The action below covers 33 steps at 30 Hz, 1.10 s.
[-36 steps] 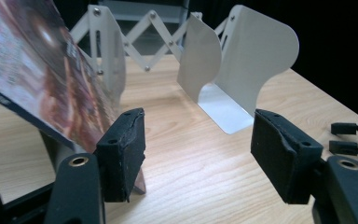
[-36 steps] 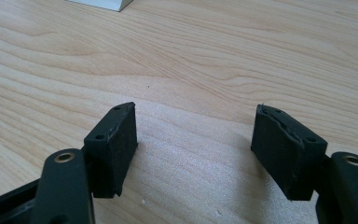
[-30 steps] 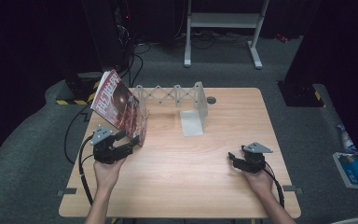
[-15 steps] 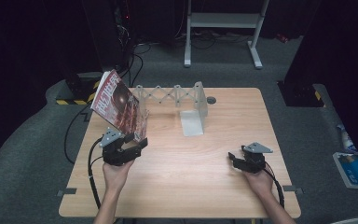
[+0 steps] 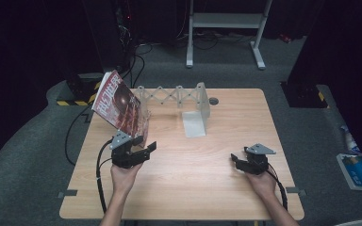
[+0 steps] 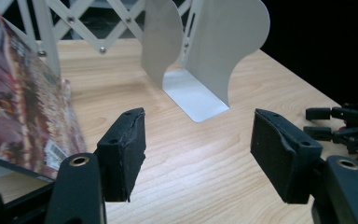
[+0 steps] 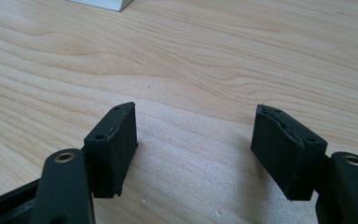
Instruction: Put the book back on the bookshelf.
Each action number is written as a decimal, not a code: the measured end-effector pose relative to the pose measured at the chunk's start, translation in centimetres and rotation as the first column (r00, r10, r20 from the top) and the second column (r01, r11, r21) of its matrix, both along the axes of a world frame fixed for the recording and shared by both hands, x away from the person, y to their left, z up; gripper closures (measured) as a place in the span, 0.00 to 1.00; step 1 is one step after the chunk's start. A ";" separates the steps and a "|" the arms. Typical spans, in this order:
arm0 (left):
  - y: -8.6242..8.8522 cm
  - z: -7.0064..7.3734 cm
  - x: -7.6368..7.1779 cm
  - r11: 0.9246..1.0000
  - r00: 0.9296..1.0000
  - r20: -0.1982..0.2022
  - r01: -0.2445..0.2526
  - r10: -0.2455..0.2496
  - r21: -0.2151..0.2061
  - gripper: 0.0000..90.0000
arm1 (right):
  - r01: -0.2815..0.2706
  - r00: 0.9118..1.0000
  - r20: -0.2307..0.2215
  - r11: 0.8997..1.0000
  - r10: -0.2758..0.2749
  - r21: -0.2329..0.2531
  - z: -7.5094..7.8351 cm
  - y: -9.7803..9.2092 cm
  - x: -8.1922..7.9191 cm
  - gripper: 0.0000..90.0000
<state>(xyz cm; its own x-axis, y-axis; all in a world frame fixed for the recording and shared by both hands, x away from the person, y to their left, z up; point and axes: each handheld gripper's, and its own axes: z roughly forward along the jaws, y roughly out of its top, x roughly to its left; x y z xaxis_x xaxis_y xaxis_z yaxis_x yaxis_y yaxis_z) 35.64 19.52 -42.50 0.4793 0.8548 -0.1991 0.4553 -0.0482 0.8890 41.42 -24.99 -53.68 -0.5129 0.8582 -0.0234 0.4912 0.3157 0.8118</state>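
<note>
A magazine [image 5: 120, 104] with a dark red cover leans tilted against the left end of a white expanding rack [image 5: 169, 95]; its cover edge [image 6: 23, 112] fills the left of the left gripper view. A white bookend [image 5: 199, 113] stands at the rack's right end, and I see the bookend [image 6: 205, 56] straight ahead of the left jaws. My left gripper [image 5: 147, 148] is open, just in front of the magazine, holding nothing [image 6: 198, 154]. My right gripper [image 5: 235, 160] is open low over bare wood [image 7: 196, 149] at the table's right front.
The wooden table [image 5: 188, 188] has bare wood between the two grippers. A small dark disc [image 5: 213, 100] lies near the back edge. The right gripper [image 6: 349, 126] shows far right in the left gripper view. A metal stand [image 5: 226, 21] and cables are on the floor behind.
My left gripper has pulled back toward the front and swung right, away from the magazine's lower edge. The right gripper has stayed in place.
</note>
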 end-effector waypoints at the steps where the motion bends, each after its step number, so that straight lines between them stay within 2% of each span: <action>1: -0.2 0.0 0.0 1.000 1.000 0.000 0.005 -0.005 0.009 0.40 | 0.000 1.000 0.000 1.000 0.000 0.000 0.0 0.0 0.0 0.35; 11: -1.8 -0.6 0.2 0.999 0.999 0.002 0.034 -0.034 0.030 0.39 | 0.000 1.000 0.000 1.000 0.000 0.000 0.0 0.0 0.0 0.35; 17: -2.6 -0.9 0.5 0.999 0.999 -0.008 0.043 -0.042 0.029 0.39 | 0.000 1.000 0.000 1.000 0.000 0.001 0.0 0.0 0.0 0.35; 21: -3.1 -1.2 0.8 0.997 0.999 -0.019 0.052 -0.051 0.051 0.39 | 0.000 1.000 0.000 1.000 0.000 0.001 0.0 0.0 0.0 0.35; 25: -3.6 -1.7 1.0 0.997 0.998 -0.023 0.059 -0.058 0.044 0.39 | 0.000 1.000 0.000 1.000 0.000 0.001 0.0 0.0 0.0 0.35; 33: -4.4 -2.5 1.5 0.994 0.995 -0.042 0.091 -0.088 0.059 0.42 | 0.001 1.000 0.001 1.000 -0.001 0.000 0.0 0.0 0.0 0.35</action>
